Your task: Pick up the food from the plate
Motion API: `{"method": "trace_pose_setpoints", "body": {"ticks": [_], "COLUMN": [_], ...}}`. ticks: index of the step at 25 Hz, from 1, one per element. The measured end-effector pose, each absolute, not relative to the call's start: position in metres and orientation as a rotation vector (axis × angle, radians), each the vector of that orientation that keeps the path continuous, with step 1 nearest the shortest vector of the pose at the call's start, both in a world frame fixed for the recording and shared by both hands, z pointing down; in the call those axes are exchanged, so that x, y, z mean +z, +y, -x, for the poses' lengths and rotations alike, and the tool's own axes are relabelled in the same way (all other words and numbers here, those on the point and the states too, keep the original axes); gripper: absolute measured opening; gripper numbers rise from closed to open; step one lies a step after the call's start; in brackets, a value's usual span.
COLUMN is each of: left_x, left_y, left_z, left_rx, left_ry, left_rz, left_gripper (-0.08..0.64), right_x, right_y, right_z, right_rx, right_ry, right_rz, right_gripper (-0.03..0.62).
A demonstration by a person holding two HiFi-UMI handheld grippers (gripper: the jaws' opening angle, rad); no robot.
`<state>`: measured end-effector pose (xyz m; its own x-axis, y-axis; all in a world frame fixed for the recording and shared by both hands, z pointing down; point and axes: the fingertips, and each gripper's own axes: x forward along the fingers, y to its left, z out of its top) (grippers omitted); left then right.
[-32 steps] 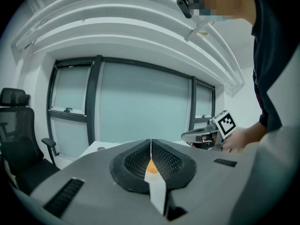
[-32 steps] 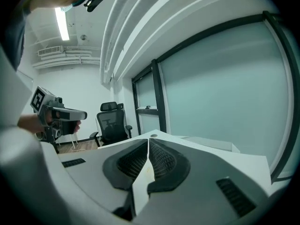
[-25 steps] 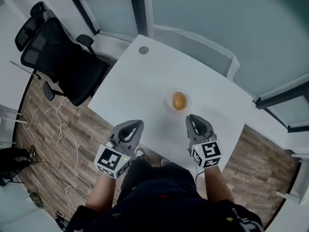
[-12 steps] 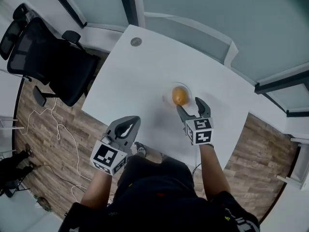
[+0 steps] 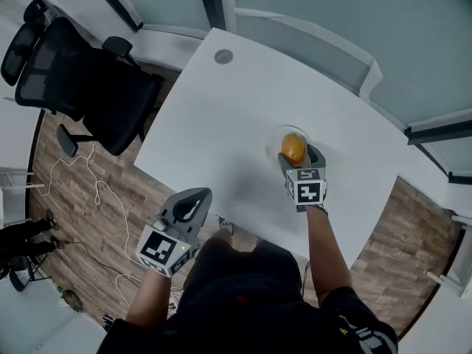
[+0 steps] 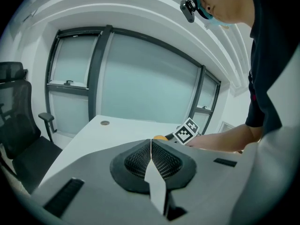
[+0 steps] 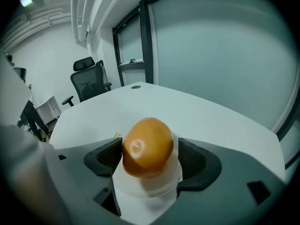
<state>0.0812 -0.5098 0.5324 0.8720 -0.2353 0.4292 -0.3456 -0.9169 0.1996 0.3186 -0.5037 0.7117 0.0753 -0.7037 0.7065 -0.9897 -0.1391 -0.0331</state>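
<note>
Looking down at the white table (image 5: 221, 116), we see the plate (image 5: 271, 153) with the orange food (image 5: 293, 147) unlifted. Our right gripper (image 5: 299, 155) straddles it, jaws just opening wide, not pressing. Closing and lifting remain. Our left gripper (image 5: 195, 196) hangs closed, empty.

We see one piece of food (image 5: 293, 147): a smooth, glossy, orange-yellow lump, rounded and a little longer than it is wide, like an egg. From close up, in the right gripper view, we see a small pale round mark on its near side and a soft shine across its top. We cannot tell what kind of food it is. It sits whole in the middle of the plate (image 5: 271, 150). The plate is small, round and pale, and only slightly wider than the food. It lies flat on the right part of a white table (image 5: 221, 124).
</note>
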Motion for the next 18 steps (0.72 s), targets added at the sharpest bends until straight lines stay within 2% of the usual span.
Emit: {"method": "trace_pose_setpoints", "body": {"ticks": [6, 18], "left_x": [0.527, 0.465], "left_y": [-0.515, -0.511], "left_z": [-0.073, -0.094], "left_rx": [0.581, 0.429], "left_ry": [-0.46, -0.345], "left_rz": [-2.749, -2.913], "left_gripper": [0.023, 0.023], "right_x": [0.696, 0.548], "right_y": [-0.51, -0.465], "right_z": [-0.32, -0.313], "right_rx": [0.721, 0.405], "right_ry": [-1.66, -1.735], "right_rz": [-1.943, -2.118], "right_gripper": [0.356, 0.354]}}
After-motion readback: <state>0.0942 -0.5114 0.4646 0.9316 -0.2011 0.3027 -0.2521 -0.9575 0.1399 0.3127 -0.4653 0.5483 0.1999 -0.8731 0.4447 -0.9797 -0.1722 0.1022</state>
